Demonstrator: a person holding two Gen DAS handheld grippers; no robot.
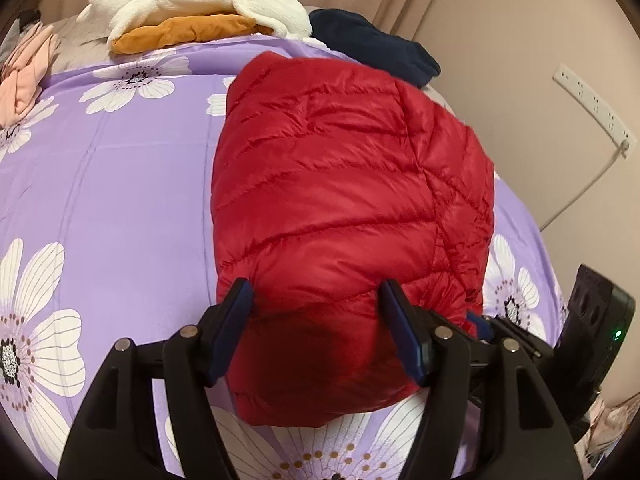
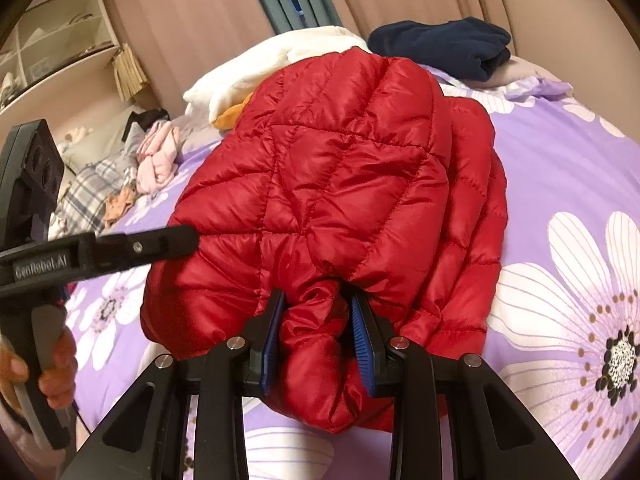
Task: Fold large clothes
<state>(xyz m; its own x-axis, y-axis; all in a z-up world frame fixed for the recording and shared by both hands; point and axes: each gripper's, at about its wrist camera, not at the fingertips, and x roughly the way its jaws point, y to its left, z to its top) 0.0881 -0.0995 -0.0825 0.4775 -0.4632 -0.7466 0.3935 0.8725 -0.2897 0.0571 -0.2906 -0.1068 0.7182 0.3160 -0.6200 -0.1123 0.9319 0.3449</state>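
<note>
A red quilted puffer jacket (image 1: pixel 344 184) lies folded in a bundle on the purple flowered bedspread (image 1: pixel 120 184). My left gripper (image 1: pixel 316 300) has its jaws spread wide over the jacket's near edge, fabric bulging between them, not pinched. My right gripper (image 2: pixel 318 308) is closed on a bunched fold of the same jacket (image 2: pixel 328 168) at its near edge. The left gripper also shows in the right wrist view (image 2: pixel 188 240), its finger touching the jacket's left side. The right gripper's body shows at the right edge of the left wrist view.
At the far end of the bed lie a white fleece (image 1: pixel 192 0) over an orange garment (image 1: pixel 184 32), a dark navy garment (image 1: pixel 372 44) and pink clothes (image 1: pixel 24 76). A power strip (image 1: pixel 592 108) hangs on the right wall. Shelves (image 2: pixel 56 44) stand far left.
</note>
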